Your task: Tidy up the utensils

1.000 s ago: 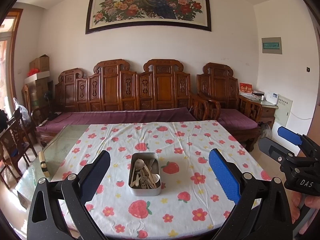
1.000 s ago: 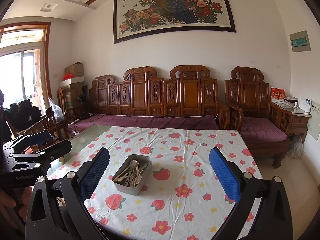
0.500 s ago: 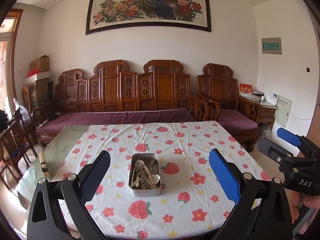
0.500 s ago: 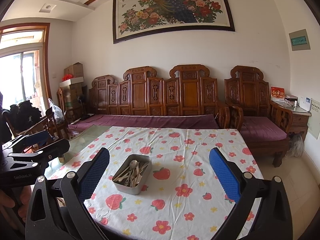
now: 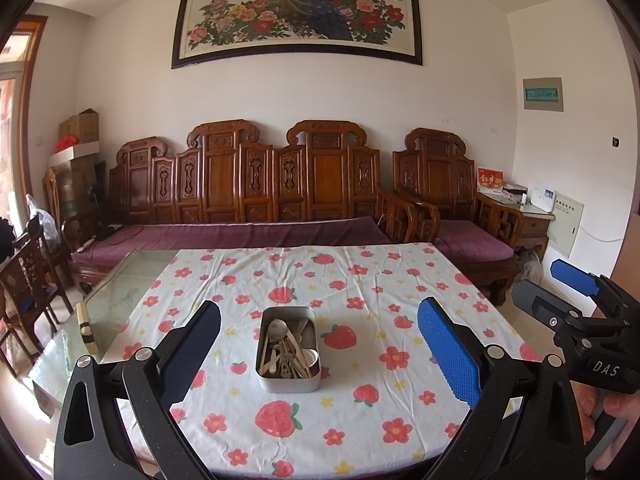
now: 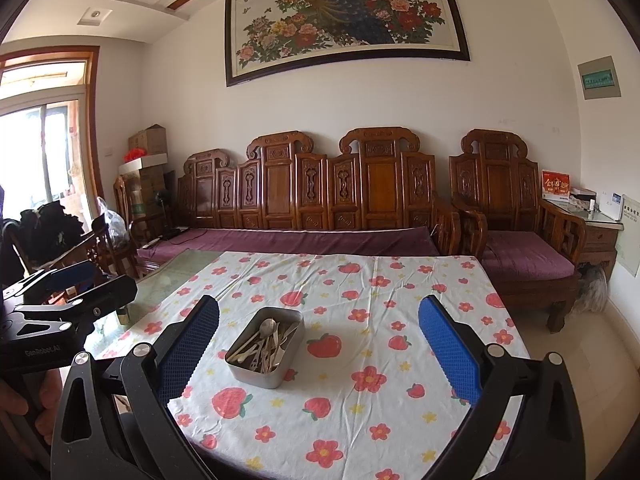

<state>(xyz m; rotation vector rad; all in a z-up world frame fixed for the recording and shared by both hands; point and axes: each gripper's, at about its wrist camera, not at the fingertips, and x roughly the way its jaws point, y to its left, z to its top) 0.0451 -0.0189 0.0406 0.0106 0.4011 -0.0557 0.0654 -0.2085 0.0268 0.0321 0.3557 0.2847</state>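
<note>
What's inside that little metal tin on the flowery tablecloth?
The metal tin holds a loose jumble of utensils: a metal spoon lies on top, with pale, slender handles crossing beneath it. Whatever sits at the bottom is covered by the pile, so an exact count isn't possible.

A home living room: carved wooden sofa (image 5: 280,192), framed peacock painting (image 5: 298,12).

— Where does the rectangular metal tin (image 5: 289,350) sit?

— On the flower-printed tablecloth (image 5: 360,364), centre of the frame in the left wrist view, with the metal and wooden utensils (image 5: 287,348) lying in it.

— And behind?

— The carved wooden bench (image 5: 256,184) runs across mid-frame behind the table, the framed peacock painting (image 5: 298,10) above it. A bare glass tabletop (image 5: 116,300) lies left of the cloth.
</note>
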